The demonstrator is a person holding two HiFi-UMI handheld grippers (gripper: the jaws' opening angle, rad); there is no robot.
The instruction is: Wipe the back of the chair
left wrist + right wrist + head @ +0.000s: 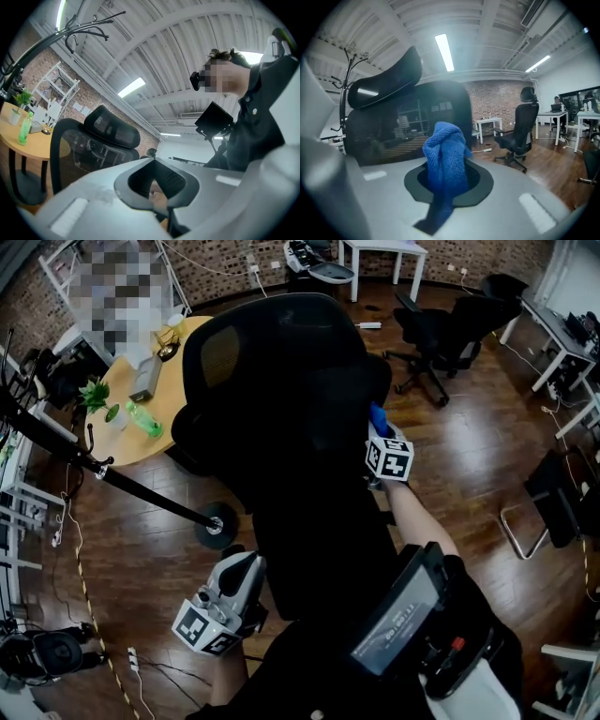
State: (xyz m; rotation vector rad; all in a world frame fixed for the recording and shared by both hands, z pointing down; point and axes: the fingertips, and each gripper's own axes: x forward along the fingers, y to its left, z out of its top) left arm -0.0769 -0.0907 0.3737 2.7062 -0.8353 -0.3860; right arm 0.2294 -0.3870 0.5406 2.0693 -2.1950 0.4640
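Blue cloth (pixel 444 150) between right gripper (pixel 448 185) jaws

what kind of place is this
Probably an open office or lab workspace: a mesh chair up close, another office chair behind it, white desks along the side, and a brick wall with strip lights overhead.

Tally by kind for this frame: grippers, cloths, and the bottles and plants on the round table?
Grippers: 2, left gripper and right gripper
Blue cloth: 1
Green bottle: 1
Potted plant: 1
Total: 5
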